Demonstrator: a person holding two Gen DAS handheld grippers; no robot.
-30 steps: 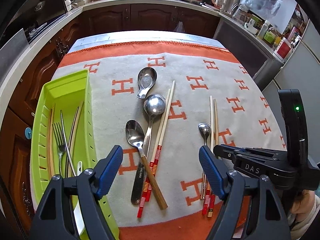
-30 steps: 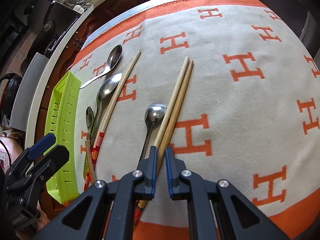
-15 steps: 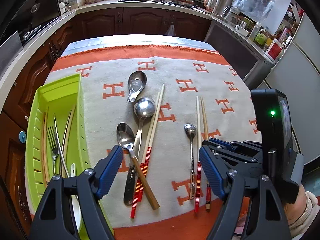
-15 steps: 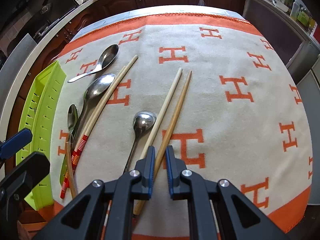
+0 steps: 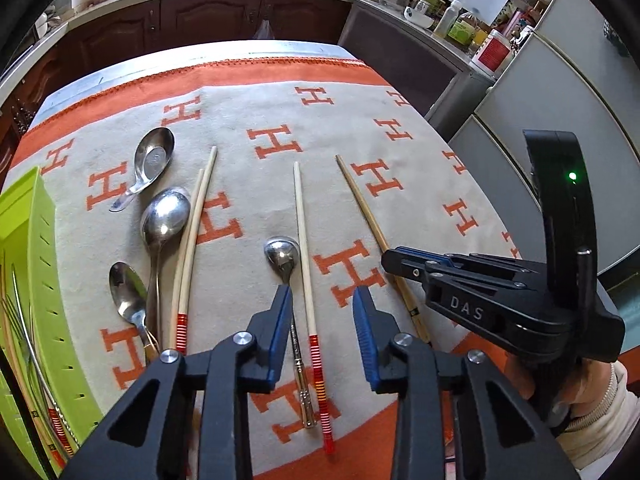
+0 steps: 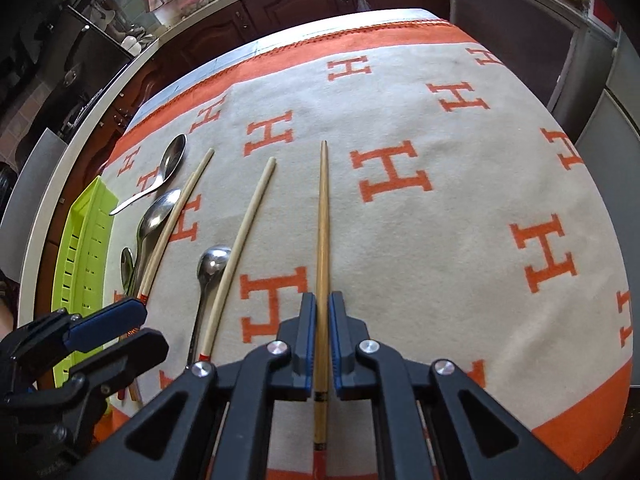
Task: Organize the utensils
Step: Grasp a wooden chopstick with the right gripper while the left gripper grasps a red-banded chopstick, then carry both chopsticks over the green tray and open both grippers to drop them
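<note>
Since a second ago the two chopsticks on the right, which lay side by side, stand apart: the darker chopstick (image 6: 322, 240) is clamped between the pads of the right gripper (image 6: 321, 344), its tip swung away from its pale partner.

Left gripper (image 5: 322, 340): jaws closing, now narrow, poised above the pale chopstick (image 5: 304, 256) and the handle of the small spoon (image 5: 282, 254); both lie between the fingers in the left wrist view, and the pads do not press on them.

Count on the cloth (image 5: 400, 148), beige with orange H marks:
- Chopsticks: four. One pair lying together at left (image 5: 192, 236), red-banded ends toward the camera; one pale single, also red-banded; one darker single in the right gripper.
- Spoons: four. A short-handled soup spoon (image 5: 152, 158) farthest away, a large spoon (image 5: 164, 216) below it, a smaller spoon (image 5: 126, 290) beside that one's handle, and the small spoon just left of the pale chopstick.

Green tray (image 5: 38, 272) at the cloth's left edge: holds a fork (image 5: 18, 320) and some chopsticks; the number is unclear, as most of the tray is cut off.

A person's hand and cream sleeve (image 5: 600, 408) show behind the right gripper.
</note>
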